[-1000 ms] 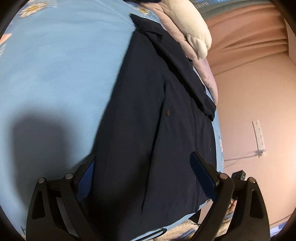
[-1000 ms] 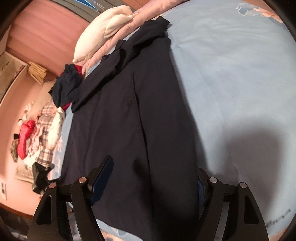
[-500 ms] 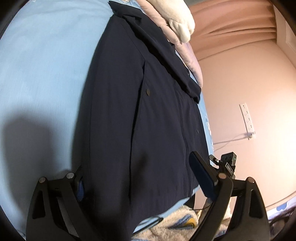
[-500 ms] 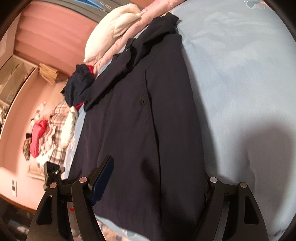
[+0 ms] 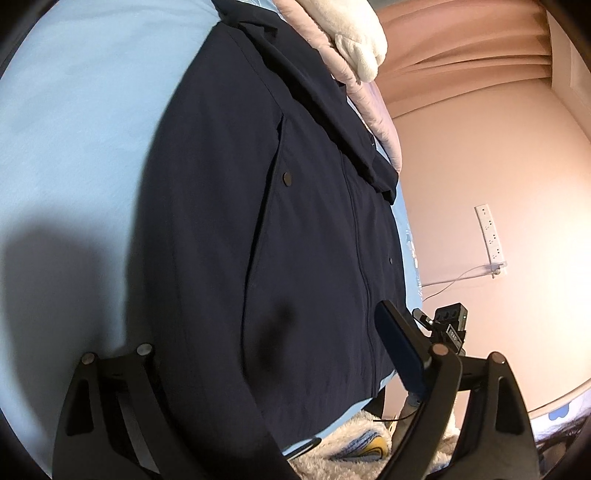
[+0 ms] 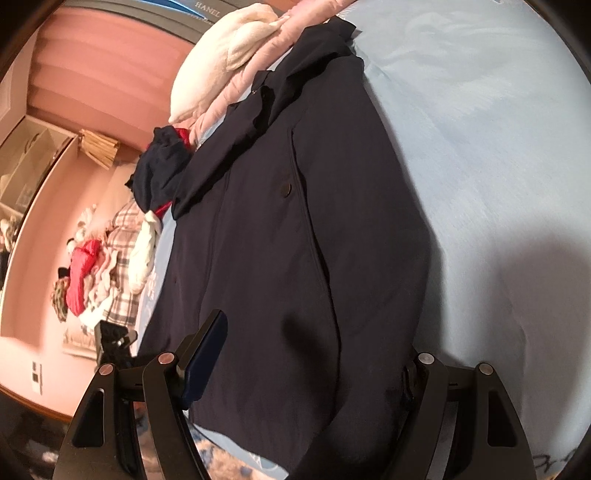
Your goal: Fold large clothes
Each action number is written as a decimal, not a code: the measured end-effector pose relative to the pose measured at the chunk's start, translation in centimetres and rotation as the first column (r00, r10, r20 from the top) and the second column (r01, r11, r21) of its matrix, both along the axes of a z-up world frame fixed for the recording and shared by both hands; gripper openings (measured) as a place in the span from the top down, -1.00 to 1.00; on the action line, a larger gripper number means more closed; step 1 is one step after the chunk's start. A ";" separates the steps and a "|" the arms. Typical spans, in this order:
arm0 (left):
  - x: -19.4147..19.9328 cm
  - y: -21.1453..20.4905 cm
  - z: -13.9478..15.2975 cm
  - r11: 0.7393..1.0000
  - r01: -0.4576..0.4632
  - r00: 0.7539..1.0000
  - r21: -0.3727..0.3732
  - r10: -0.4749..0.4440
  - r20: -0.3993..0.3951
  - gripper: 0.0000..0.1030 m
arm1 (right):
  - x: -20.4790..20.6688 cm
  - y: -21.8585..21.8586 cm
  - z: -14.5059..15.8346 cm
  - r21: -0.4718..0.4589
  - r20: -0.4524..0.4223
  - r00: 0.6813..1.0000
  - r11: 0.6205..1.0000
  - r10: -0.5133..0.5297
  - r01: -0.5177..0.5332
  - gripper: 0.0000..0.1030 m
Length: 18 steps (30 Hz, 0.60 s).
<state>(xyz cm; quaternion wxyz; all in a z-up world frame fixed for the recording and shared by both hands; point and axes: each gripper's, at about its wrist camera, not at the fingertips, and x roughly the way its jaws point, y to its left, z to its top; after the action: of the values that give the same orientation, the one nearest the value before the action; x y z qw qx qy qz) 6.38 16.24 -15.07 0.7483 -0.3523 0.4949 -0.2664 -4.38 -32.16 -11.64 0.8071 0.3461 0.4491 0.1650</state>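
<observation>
**A:** While both wrist cams are up: where's the garment?

**B:** Navy jacket [image 5: 295, 229] lies flat on the light blue bedsheet [image 5: 81, 122], collar end toward the cream pillow [image 5: 354, 33], hem at the near bed edge. Left wrist view, left to right: sheet, jacket, pink wall with a white socket strip [image 5: 490, 236].

**A:** Left gripper?

**B:** Left gripper [image 5: 266, 373] straddles the hem, jaws wide, just been closing slightly. Fabric sits between them; right pad is clear of the cloth, left pad is hidden in the dark fabric. Not clamped.

**A:** Right side?

**B:** Right wrist view, left to right: clothes pile [image 6: 107, 266] beside the bed, jacket [image 6: 295, 229], bare sheet [image 6: 480, 147]. Right gripper [image 6: 310, 365] also spans the hem, jaws apart, fabric between; left pad clear, right finger at the jacket's edge. No grip visible.
</observation>
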 end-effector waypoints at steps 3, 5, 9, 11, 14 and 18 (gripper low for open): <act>-0.1 -0.2 0.1 1.000 -0.004 1.000 0.017 0.004 0.002 -0.58 | -0.4 0.1 0.2 -0.018 0.012 1.000 1.000 0.002 -0.002 -0.50; -0.5 0.2 -0.1 1.000 -0.018 1.000 0.026 0.018 -0.001 -0.31 | -0.8 0.0 0.2 -0.044 0.010 1.000 0.999 -0.006 0.006 -0.36; -1.2 1.4 -1.1 0.997 -0.082 0.996 -0.011 0.082 -0.025 0.14 | -1.3 -0.6 -0.2 -0.042 0.007 0.999 0.998 -0.040 0.040 -0.07; -1.4 1.8 -1.6 0.994 -0.105 0.994 -0.011 0.105 -0.038 0.40 | -1.4 -0.7 -0.4 -0.057 0.011 0.999 0.997 -0.052 0.053 0.05; -1.3 2.1 -1.9 0.992 -0.127 0.990 -0.004 0.126 -0.062 0.60 | -1.5 -0.7 -0.4 -0.087 0.019 0.998 0.994 -0.067 0.068 0.24; -1.4 2.0 -1.8 0.990 -0.143 0.987 0.013 0.143 -0.073 0.63 | -1.6 -0.8 -0.3 -0.116 0.013 0.995 0.988 -0.096 0.097 0.54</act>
<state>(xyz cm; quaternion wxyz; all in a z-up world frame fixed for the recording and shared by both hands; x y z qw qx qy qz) 5.01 18.27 -16.87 0.7480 -0.3938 0.4966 -0.1971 -6.02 -32.95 -11.95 0.8346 0.3190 0.4377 0.1005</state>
